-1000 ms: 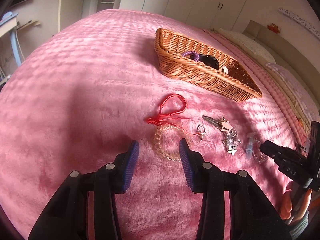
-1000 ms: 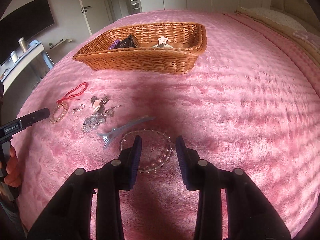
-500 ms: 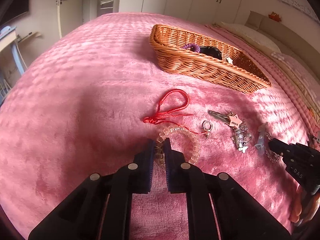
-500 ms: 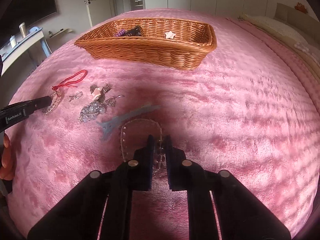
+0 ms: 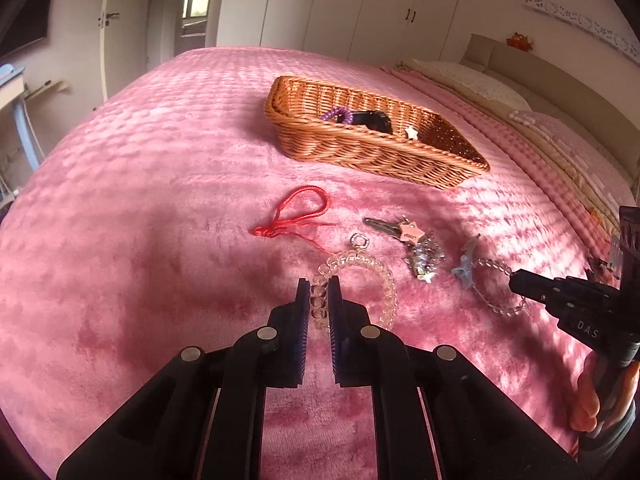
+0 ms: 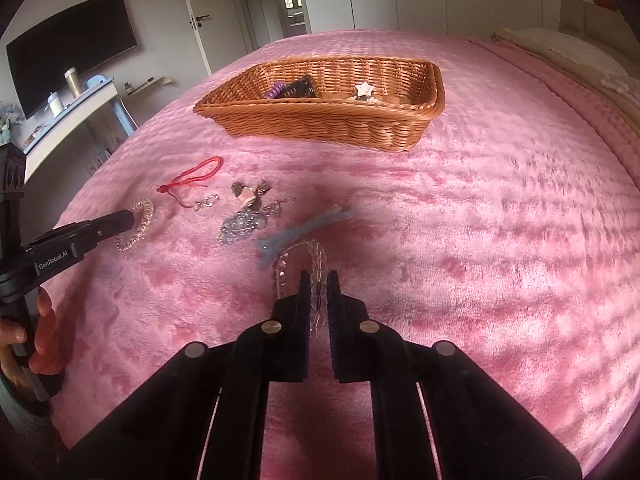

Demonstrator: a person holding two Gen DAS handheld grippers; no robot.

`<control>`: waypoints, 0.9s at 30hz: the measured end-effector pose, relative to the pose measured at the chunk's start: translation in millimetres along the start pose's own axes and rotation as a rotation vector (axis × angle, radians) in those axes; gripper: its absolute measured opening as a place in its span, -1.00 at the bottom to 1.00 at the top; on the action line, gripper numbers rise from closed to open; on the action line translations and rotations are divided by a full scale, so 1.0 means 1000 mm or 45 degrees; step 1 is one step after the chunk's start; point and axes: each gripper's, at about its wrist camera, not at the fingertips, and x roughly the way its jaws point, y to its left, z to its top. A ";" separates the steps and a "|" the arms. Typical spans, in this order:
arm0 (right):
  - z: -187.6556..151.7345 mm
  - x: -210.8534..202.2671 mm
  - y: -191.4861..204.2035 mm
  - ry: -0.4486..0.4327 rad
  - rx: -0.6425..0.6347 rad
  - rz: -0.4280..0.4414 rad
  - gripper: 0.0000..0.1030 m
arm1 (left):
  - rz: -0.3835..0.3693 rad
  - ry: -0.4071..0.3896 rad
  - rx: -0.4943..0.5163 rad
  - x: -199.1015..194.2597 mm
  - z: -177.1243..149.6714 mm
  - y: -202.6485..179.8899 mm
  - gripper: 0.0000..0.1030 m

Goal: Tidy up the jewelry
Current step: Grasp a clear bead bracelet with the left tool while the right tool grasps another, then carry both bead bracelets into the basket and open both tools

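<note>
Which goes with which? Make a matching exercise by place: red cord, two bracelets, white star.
1 red cord
2 clear coil bracelet
3 beaded bracelet
4 white star

A in the basket
B in the left tongs
C loose on the blanket
D in the right tongs

Pairs: 1-C, 2-B, 3-D, 4-A. The left tongs have just been closing on their bracelet.

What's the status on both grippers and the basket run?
Left gripper shut on coil bracelet. Right gripper shut on bead bracelet. Wicker basket ahead, partly filled. Red cord, clips between, none blocking.
</note>
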 end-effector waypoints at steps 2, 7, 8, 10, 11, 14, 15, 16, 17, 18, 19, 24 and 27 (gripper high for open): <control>0.000 -0.007 0.004 -0.004 0.006 0.028 -0.88 | -0.009 -0.021 0.020 -0.009 -0.002 -0.007 -0.85; 0.004 -0.026 0.011 -0.020 0.016 0.081 -0.88 | -0.029 -0.078 0.058 -0.031 0.001 -0.021 -0.85; 0.005 -0.030 0.013 -0.026 0.016 0.083 -0.88 | -0.033 -0.089 0.061 -0.035 0.003 -0.023 -0.85; 0.008 -0.040 0.015 -0.043 0.015 0.095 -0.88 | -0.041 -0.113 0.067 -0.044 0.006 -0.027 -0.85; 0.010 -0.045 0.016 -0.052 0.016 0.100 -0.88 | -0.046 -0.122 0.071 -0.047 0.009 -0.028 -0.85; 0.022 -0.062 0.020 -0.096 0.002 0.103 -0.88 | -0.048 -0.158 0.093 -0.056 0.018 -0.035 -0.85; 0.029 -0.067 0.021 -0.115 -0.004 0.107 -0.88 | -0.046 -0.172 0.103 -0.058 0.023 -0.037 -0.85; 0.037 -0.072 0.021 -0.134 -0.010 0.110 -0.88 | -0.045 -0.182 0.112 -0.060 0.028 -0.039 -0.85; 0.046 -0.076 0.022 -0.154 -0.018 0.110 -0.88 | -0.043 -0.194 0.125 -0.061 0.035 -0.041 -0.85; 0.057 -0.079 0.022 -0.177 -0.029 0.106 -0.88 | -0.038 -0.206 0.137 -0.061 0.043 -0.043 -0.85; 0.068 -0.081 0.023 -0.199 -0.040 0.099 -0.88 | -0.033 -0.217 0.147 -0.061 0.050 -0.045 -0.85; 0.130 -0.072 0.020 -0.283 -0.080 0.038 -0.88 | -0.009 -0.272 0.196 -0.045 0.098 -0.055 -0.85; 0.162 -0.049 0.013 -0.277 -0.069 0.031 -0.88 | -0.001 -0.278 0.184 -0.022 0.126 -0.053 -0.85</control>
